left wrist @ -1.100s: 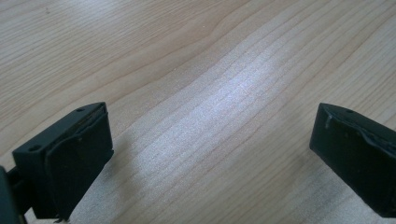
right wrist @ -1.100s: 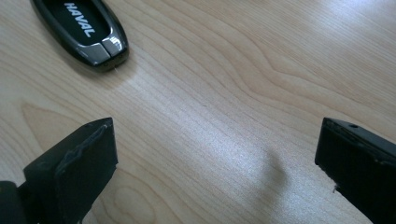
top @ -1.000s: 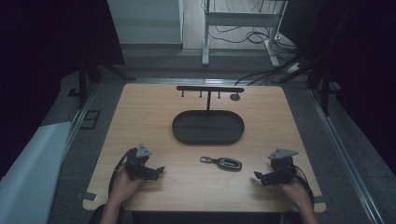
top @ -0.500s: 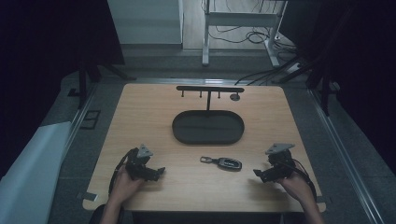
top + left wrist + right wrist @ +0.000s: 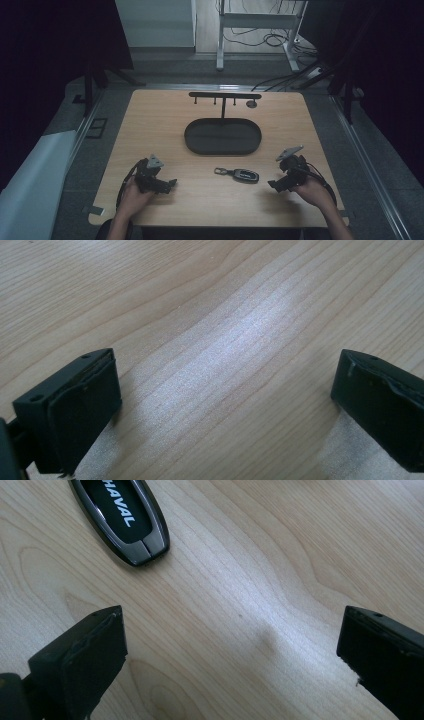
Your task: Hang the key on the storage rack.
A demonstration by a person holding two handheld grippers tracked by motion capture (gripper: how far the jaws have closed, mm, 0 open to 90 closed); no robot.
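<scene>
Right tongs [image 5: 232, 645] jaws wide apart, near car key [image 5: 120, 517]; left tongs [image 5: 227, 405] apart over bare table [image 5: 160, 115]. Your risk: flat key skids if jaws scrape wood.

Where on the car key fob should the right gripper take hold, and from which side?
Grip the key fob across its narrow width at mid-body, coming down from above. It lies flat on the table, long axis roughly left-right, ring end toward the left gripper. The right gripper, jaws wide open and closest to its plain end, probably suits best.
</scene>
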